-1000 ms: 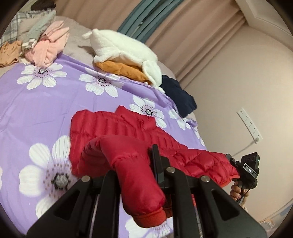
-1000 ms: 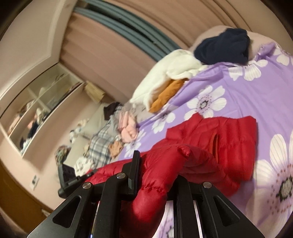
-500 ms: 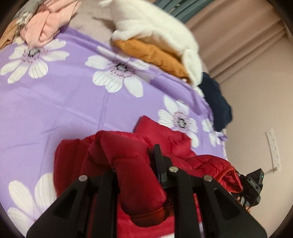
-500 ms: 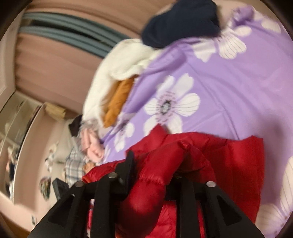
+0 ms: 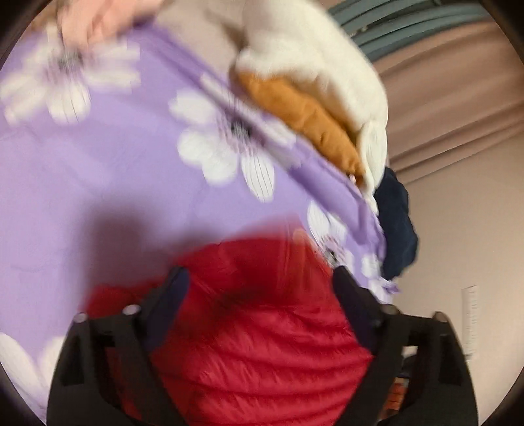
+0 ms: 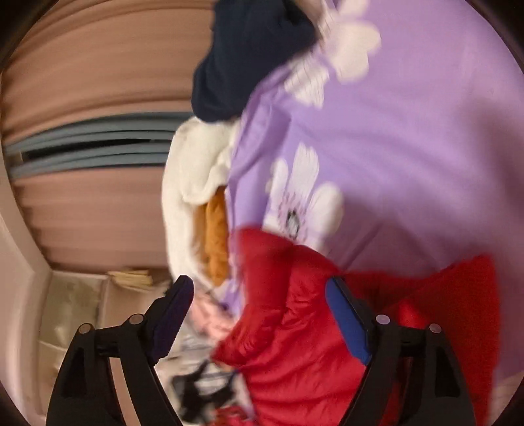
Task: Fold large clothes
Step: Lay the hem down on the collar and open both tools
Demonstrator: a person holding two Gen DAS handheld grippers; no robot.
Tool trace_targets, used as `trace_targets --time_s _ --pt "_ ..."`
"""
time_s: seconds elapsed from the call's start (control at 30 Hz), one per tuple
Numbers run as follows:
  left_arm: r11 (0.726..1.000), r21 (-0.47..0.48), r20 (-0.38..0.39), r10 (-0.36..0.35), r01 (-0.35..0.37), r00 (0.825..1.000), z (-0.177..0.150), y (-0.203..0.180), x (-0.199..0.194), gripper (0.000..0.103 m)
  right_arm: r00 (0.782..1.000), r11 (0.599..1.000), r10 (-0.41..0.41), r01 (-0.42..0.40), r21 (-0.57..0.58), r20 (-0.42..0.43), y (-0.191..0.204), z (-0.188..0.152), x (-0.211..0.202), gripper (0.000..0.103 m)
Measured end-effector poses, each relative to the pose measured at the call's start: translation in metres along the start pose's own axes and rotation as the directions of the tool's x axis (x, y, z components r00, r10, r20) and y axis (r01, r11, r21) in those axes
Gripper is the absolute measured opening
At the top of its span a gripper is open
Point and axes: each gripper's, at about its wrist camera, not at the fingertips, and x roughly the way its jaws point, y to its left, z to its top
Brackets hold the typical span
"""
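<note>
A red quilted puffer jacket (image 5: pixel 262 334) lies on the purple flowered bedspread (image 5: pixel 98 183). In the left wrist view my left gripper (image 5: pixel 258 278) is open, its jaws spread wide just above the jacket with nothing between them. In the right wrist view the jacket (image 6: pixel 294 327) lies below my right gripper (image 6: pixel 262 288), which is also open; the red fabric passes under the gap and is not pinched. Both views are motion-blurred.
A white fleece (image 5: pixel 321 65) over an orange garment (image 5: pixel 304 118) and a navy garment (image 5: pixel 396 222) lie at the bed's far edge. Pink clothes (image 5: pixel 98 16) sit at the far left. Curtains (image 6: pixel 82 82) and a wall are close behind.
Both grippers have opened and let go of the red sleeves they held. Both have swung forward and down over the jacket, which now lies folded on the bed.
</note>
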Motion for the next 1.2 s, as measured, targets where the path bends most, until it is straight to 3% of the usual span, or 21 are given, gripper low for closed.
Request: trace_targets --time_s 0.13,0.23,0.3,0.33,0.43,0.6,0.7,0.8,0.93,1.1,1.2 --pt "0.995 0.094 0.025 0.02 -0.023 0.999 -0.006 -0.007 -0.024 0.091 0.994 0.97 -0.107 0.106 -0.217 0.005 0.03 -0.019 -0.014 0.083" --pt "0.979 0.192 0.022 0.071 -0.073 0.997 -0.026 -0.016 -0.029 0.09 0.981 0.892 -0.192 0.183 -0.414 0.02 0.056 -0.043 -0.014 0.083" --pt "0.955 0.272 0.02 0.121 -0.122 0.992 -0.044 -0.023 -0.026 0.09 0.967 0.802 -0.251 0.231 -0.55 0.04 0.074 -0.065 -0.008 0.083" --pt "0.934 0.321 0.021 0.156 -0.154 0.988 -0.054 -0.028 -0.023 0.09 0.955 0.741 -0.291 0.261 -0.618 0.055 0.081 -0.079 -0.004 0.083" --pt "0.868 0.456 0.01 0.217 -0.198 0.976 -0.084 -0.036 -0.008 0.089 0.924 0.613 -0.375 0.308 -0.727 0.075 0.084 -0.105 0.017 0.083" --pt "0.786 0.571 0.004 0.287 -0.238 0.958 -0.119 -0.036 0.009 0.088 0.828 0.361 -0.534 0.404 -0.841 0.169 0.067 -0.144 0.043 0.08" --pt "0.742 0.627 0.003 0.305 -0.239 0.952 -0.141 -0.03 0.014 0.088 0.785 0.247 -0.585 0.412 -0.877 0.204 0.046 -0.166 0.048 0.08" --pt "0.761 0.621 -0.074 0.295 -0.187 0.953 -0.161 -0.011 0.02 0.089 0.764 0.234 -0.614 0.415 -0.879 0.197 0.021 -0.18 0.042 0.08" --pt "0.747 0.641 -0.078 0.292 -0.176 0.953 -0.175 -0.002 0.018 0.09 0.768 0.19 -0.601 0.405 -0.894 0.22 0.006 -0.193 0.03 0.08" --pt "0.779 0.601 -0.101 0.298 -0.181 0.949 -0.164 -0.006 0.019 0.09 0.773 0.24 -0.609 0.394 -0.888 0.179 0.011 -0.18 0.031 0.08" --pt "0.798 0.579 -0.095 0.27 -0.167 0.958 -0.16 -0.012 0.002 0.089 0.773 0.237 -0.608 0.394 -0.888 0.181 0.022 -0.179 0.025 0.08"
